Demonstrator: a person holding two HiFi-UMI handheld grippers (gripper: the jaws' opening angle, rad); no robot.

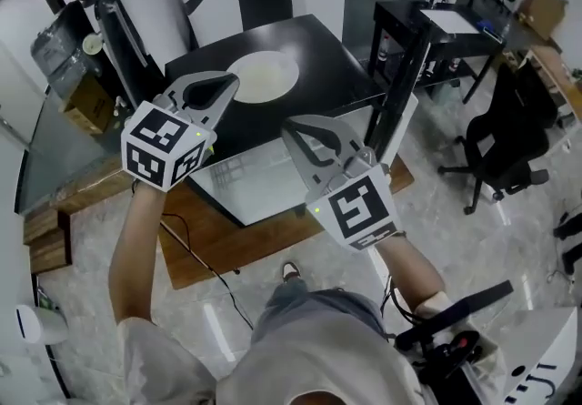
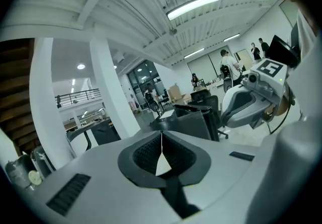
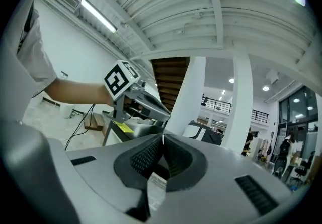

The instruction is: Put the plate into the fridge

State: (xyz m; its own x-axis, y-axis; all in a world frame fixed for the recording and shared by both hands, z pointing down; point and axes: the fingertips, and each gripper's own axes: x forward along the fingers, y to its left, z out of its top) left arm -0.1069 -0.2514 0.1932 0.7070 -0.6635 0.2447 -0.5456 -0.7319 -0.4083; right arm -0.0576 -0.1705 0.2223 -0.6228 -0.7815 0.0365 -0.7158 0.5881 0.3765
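A white round plate (image 1: 262, 77) lies on the flat top of a black cabinet (image 1: 318, 48), which has a glassy panel (image 1: 273, 180) on its near side. In the head view both grippers are held up in the air in front of the cabinet, jaws pointing toward it. My left gripper (image 1: 227, 81) is shut and empty, its tips just left of the plate. My right gripper (image 1: 289, 127) is also shut and empty, nearer to me than the plate. The left gripper's (image 2: 161, 136) pads meet in its own view, and so do the right gripper's (image 3: 162, 140).
A low wooden platform (image 1: 209, 244) carries the cabinet, with a dark cable trailing across it. At the right stand a black office chair (image 1: 505, 144) and a black desk (image 1: 436, 25). A cardboard box (image 1: 86, 105) sits at the left. Several people stand far off.
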